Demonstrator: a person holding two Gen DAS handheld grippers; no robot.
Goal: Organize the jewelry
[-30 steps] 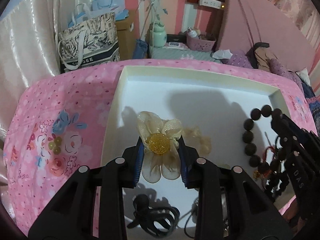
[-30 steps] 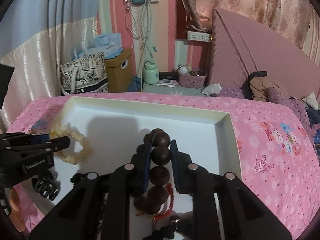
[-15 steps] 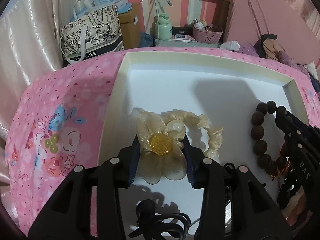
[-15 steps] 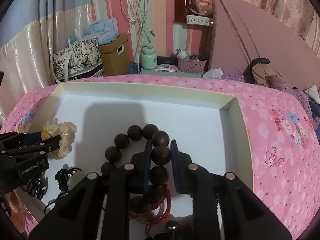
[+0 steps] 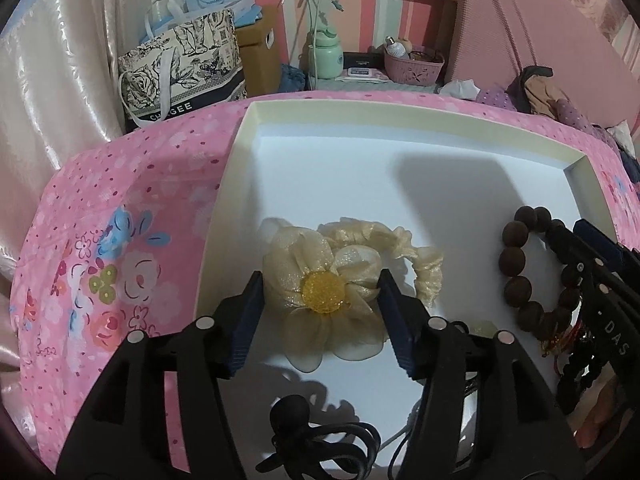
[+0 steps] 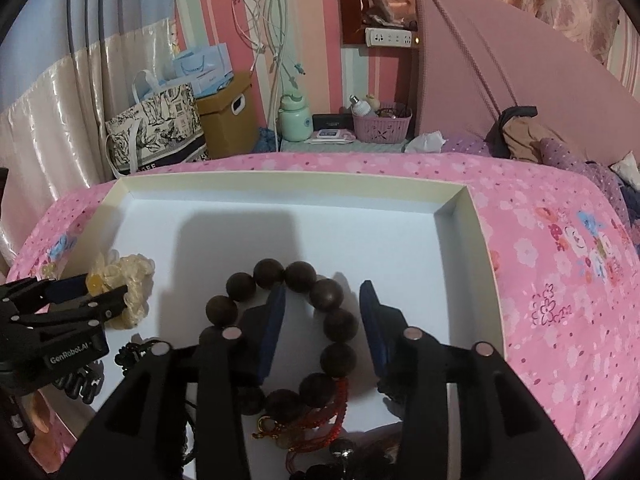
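Left gripper [image 5: 320, 292] fingers spread, straddling cream organza flower scrunchie [image 5: 332, 280] with amber bead centre, lying in white tray [image 5: 400, 120] near left wall. Right gripper [image 6: 322, 304] fingers spread around right side of dark wooden bead bracelet [image 6: 298, 276], red cord at near end, on tray floor. Tray on pink floral bedspread [image 6: 560, 264].

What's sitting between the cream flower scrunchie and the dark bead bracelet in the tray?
Only bare white tray floor separates the flower scrunchie from the bead bracelet; the left wrist view shows it.
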